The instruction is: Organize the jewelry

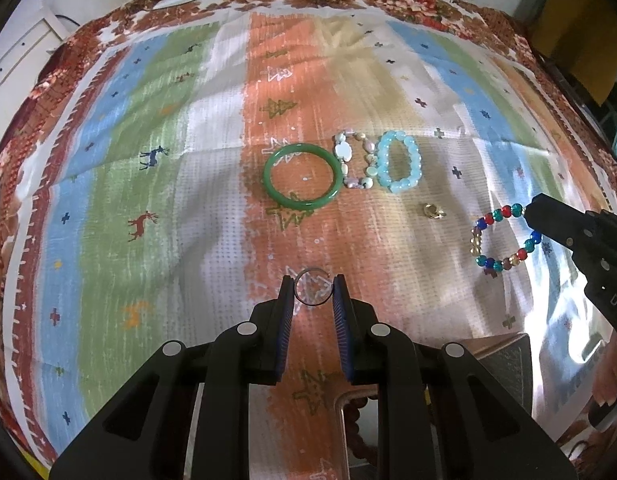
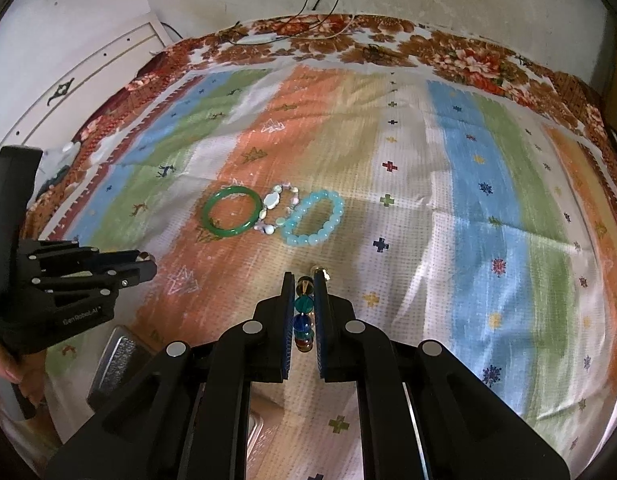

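- Striped cloth with deer and tree motifs covers the worktop; a floral brown border runs round its edge.
- Left gripper: fingers clenched on a thin wire ring, its plane facing the camera, held just above the orange stripe.
- Right gripper: fingers grasping a multicolour bead bracelet. In the left wrist view the loop hangs open beside the fingers, long axis roughly vertical in frame; in the right wrist view it is seen edge-on, its beads lined up along the fingers.
- Green bangle lies flat, touching the pearl-and-shell bracelet.
- Light blue bead bracelet lies next, long axis running away from the camera; the three form one row.
- Small gold ring sits apart, between the row and the multicolour bracelet.
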